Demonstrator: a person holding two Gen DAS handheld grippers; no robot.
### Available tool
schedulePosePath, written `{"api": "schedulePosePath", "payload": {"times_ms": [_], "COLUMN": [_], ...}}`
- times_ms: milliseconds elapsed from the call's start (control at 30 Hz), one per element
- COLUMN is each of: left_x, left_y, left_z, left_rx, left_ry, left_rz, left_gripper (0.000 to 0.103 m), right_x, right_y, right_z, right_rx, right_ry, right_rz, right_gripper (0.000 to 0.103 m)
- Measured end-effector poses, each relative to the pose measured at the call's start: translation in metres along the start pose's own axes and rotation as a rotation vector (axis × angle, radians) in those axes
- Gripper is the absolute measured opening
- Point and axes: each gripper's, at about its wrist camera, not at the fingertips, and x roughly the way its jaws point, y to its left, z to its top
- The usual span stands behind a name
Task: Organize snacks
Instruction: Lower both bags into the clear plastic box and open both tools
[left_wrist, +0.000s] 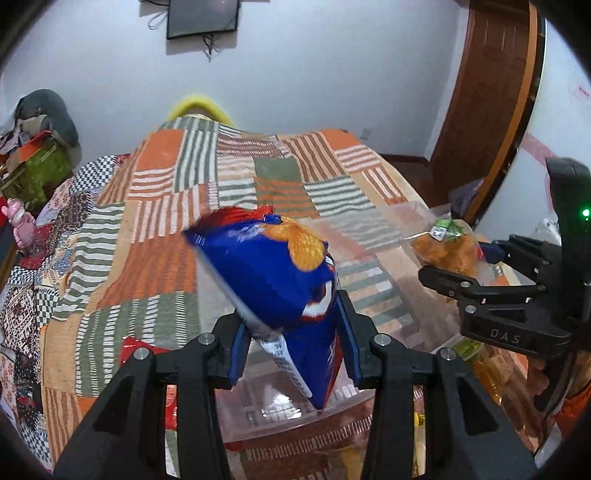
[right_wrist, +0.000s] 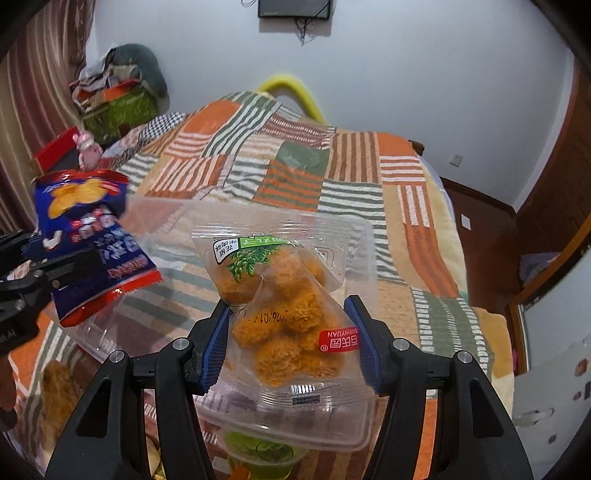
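My left gripper (left_wrist: 293, 343) is shut on a blue chip bag (left_wrist: 280, 273) with a red top edge and holds it up above a clear plastic bin (left_wrist: 258, 417) on the bed. The bag also shows at the left in the right wrist view (right_wrist: 85, 236). My right gripper (right_wrist: 291, 339) is shut on a clear packet of orange fried snacks (right_wrist: 288, 317) with a green label, held over the same clear bin (right_wrist: 332, 428). That packet (left_wrist: 447, 247) and the right gripper (left_wrist: 476, 269) show at the right in the left wrist view.
A patchwork orange, green and white striped blanket (left_wrist: 229, 177) covers the bed. A red snack packet (left_wrist: 136, 350) lies left of the bin, and more snacks (right_wrist: 262, 450) lie under it. Cluttered boxes (left_wrist: 37, 170) stand at the far left; a wooden door (left_wrist: 487, 110) at right.
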Motion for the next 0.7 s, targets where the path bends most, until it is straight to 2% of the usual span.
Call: {"api": "schedulePosePath", "payload": {"times_ms": [300, 467, 700], "left_x": [0.016, 0.001, -0.038], "left_y": [-0.007, -0.010, 0.002], "left_z": [-0.004, -0.006, -0.008], "left_rx": [0.011, 0.035, 0.029], "left_ry": [0.049, 0.023, -0.034], "left_rz": [-0.008, 0.001, 0.005], "left_gripper": [0.040, 0.040, 0.042], "right_x": [0.005, 0.006, -0.012], "right_y": [0.005, 0.005, 0.003], "right_z": [0.002, -0.002, -0.003], "right_rx": [-0.050, -0.047, -0.039], "right_ry": [0.037, 0.050, -0.004], "right_rz": [0.013, 0.031, 0.030], "right_gripper": [0.059, 0.060, 0.068]}}
